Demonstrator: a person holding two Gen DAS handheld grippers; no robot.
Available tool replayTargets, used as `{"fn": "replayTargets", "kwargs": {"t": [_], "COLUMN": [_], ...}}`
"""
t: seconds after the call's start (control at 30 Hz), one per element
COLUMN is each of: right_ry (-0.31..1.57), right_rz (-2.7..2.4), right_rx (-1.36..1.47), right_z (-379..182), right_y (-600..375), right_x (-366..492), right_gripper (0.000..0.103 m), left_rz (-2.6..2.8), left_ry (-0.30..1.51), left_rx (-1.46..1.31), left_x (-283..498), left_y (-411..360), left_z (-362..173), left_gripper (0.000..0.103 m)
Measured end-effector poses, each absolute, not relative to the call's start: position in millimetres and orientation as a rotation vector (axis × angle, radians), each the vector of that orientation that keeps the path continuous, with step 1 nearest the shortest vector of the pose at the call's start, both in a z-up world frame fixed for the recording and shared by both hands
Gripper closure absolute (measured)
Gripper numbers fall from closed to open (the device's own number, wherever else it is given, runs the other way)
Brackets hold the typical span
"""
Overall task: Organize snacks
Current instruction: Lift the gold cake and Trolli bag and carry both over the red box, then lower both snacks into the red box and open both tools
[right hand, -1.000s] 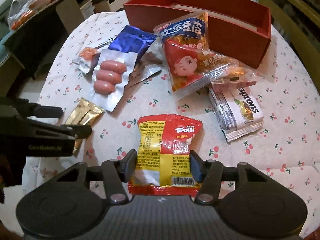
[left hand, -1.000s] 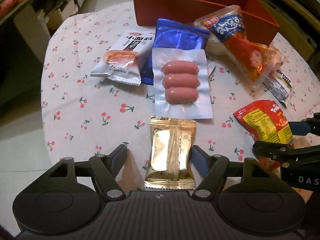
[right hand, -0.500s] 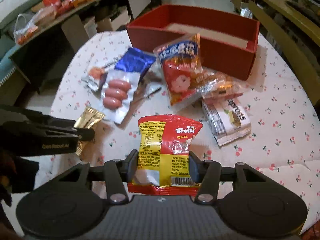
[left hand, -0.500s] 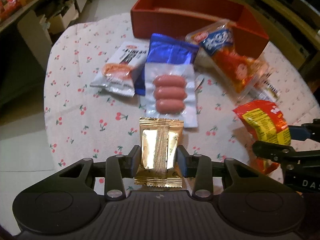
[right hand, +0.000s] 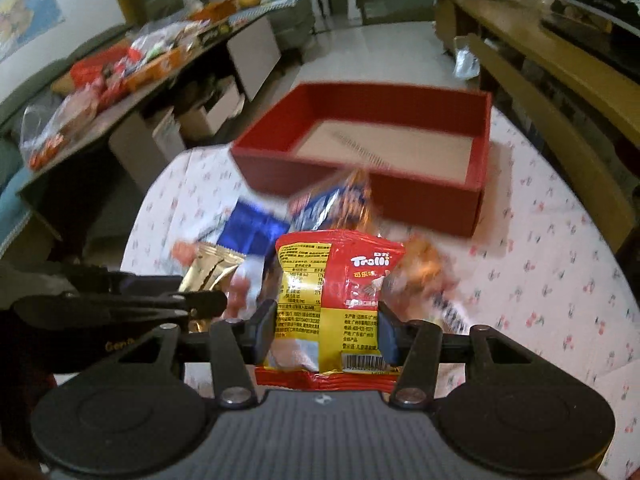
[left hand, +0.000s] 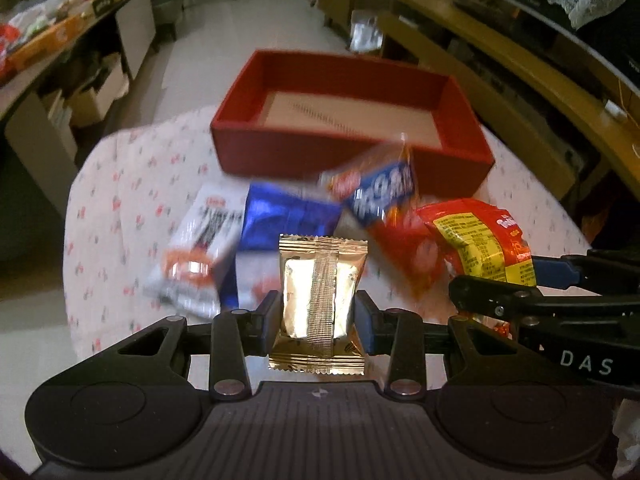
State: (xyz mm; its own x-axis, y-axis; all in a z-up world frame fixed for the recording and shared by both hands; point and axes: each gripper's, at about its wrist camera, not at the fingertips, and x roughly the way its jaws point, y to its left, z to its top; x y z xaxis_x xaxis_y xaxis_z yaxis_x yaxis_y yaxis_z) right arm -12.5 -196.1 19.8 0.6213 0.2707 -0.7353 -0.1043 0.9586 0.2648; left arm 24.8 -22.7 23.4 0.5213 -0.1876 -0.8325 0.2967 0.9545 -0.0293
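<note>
My left claw (left hand: 316,316) is clenched on a gold foil packet (left hand: 322,280), and my right claw (right hand: 326,326) grips a red and yellow gummy bag (right hand: 340,280), both snacks held above the cherry-print table (right hand: 540,280) and pointed toward the empty red box (left hand: 348,120) at its far side. The rest of the snacks lie on the table between me and the box: a white packet (left hand: 196,248), a blue foil pouch (left hand: 280,216) and a blue and orange bag (left hand: 384,192) whose top edge leans against the box's near wall. The two claws travel close together, the right one crossing the left view's lower right corner, so I judge a bump between them the likeliest mishap, one that could jar a packet loose. Both wrappers are slick and pinched only near their lower ends; a slip could drop either one short of the box. A low approach might also snag the leaning bag or catch the near wall.
</note>
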Motion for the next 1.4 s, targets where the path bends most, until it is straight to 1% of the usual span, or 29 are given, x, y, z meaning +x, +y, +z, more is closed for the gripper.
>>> {"fn": "replayTargets", "kwargs": {"t": [0.23,0.57,1.0,1.4], "right_ry": [0.825,0.792,0.778,0.784], "right_rz": [0.187,0.126,0.075,0.044], "right_rx": [0.253,0.281,0.293,0.288], "right_z": [36.0,46.4,42.1,26.1], "right_y": [-208.1,-225.2,-237.6,-246.3], "right_x": [16.1,64.2,111.5,149.7], "right_gripper": [0.046,0.046,0.046,0.046], "left_rz": [-0.295,-0.268,-0.234,-0.209], "left_ry": [0.92,0.882,0.852,0.854], "left_rx": [0.129,0.135,0.158,0.18], "left_x": [60.9,102.3,143.1,177.0], "left_y": [-41.6,-59.5,-77.7,-90.5], "left_z": [39.4,44.0,44.5,30.0], "left_gripper": [0.056,0.056,0.056,0.057]}}
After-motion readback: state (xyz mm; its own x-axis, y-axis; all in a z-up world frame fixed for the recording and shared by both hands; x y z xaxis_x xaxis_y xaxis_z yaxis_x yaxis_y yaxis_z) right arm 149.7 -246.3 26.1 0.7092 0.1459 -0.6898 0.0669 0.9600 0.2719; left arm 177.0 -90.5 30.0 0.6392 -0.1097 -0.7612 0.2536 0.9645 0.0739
